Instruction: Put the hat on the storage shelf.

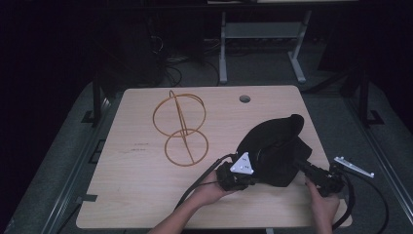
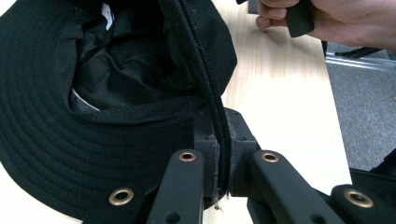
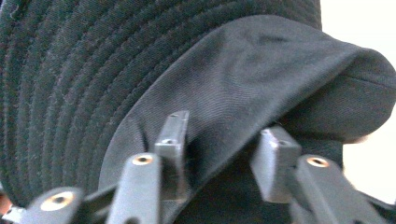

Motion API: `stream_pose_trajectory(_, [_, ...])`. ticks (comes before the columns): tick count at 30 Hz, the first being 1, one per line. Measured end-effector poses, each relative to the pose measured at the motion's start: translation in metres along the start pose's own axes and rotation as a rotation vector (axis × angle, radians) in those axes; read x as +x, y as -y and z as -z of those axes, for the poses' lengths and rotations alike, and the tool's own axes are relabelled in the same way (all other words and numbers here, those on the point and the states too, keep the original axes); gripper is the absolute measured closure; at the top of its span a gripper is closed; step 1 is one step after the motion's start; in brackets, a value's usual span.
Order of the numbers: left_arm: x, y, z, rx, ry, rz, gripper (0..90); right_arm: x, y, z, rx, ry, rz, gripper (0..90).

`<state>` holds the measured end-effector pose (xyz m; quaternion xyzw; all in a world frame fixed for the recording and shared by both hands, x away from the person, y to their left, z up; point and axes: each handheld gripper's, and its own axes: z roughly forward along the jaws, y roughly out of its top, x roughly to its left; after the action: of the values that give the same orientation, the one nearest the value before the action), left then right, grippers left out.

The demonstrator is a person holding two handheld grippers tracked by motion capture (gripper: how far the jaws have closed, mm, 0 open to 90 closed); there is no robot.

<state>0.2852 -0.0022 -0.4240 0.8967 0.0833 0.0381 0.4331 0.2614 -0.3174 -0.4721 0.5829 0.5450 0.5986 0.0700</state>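
Lab, bare wooden table (image 1: 146,170), floor cables (image 1: 170,68)

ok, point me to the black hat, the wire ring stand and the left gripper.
black hat (image 1: 272,146): high view, on its crown.
wire ring stand (image 1: 179,127): high view, where the hoops meet.
left gripper (image 2: 223,161): left gripper view, between its fingers, at the pinched brim.

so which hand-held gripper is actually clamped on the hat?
The left hand-held gripper: jaws closed on the black hat's brim edge. The right hand-held gripper has its jaws apart against the fabric.
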Motion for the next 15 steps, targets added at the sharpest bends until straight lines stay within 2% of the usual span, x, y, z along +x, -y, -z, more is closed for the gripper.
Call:
stream_pose_trajectory(1, [0.000,0.000,0.000,0.000,0.000,0.000,85.1,0.000,0.000,0.000,0.000,0.000,0.000,61.0])
stream_pose_trajectory(4, [-0.001,0.001,-0.001,0.004,0.007,-0.001,85.0,0.002,0.001,-0.003,-0.005,0.011,0.004,72.8])
stream_pose_trajectory(5, [-0.001,0.001,-0.002,0.002,0.006,0.000,84.5,0.006,0.002,-0.005,-0.011,0.018,0.018,79.7])
stream_pose_trajectory(6, [-0.002,0.001,-0.002,0.003,0.006,-0.003,84.5,0.006,0.002,-0.005,-0.011,0.018,0.018,79.7])
stream_pose_trajectory(7, [-0.002,0.001,-0.002,0.004,0.006,-0.004,84.1,0.009,0.001,-0.007,-0.012,0.031,0.045,84.3])
stream_pose_trajectory(15, [-0.003,0.002,0.002,0.011,0.010,0.000,81.7,0.015,0.002,-0.006,-0.025,0.034,0.073,87.4])
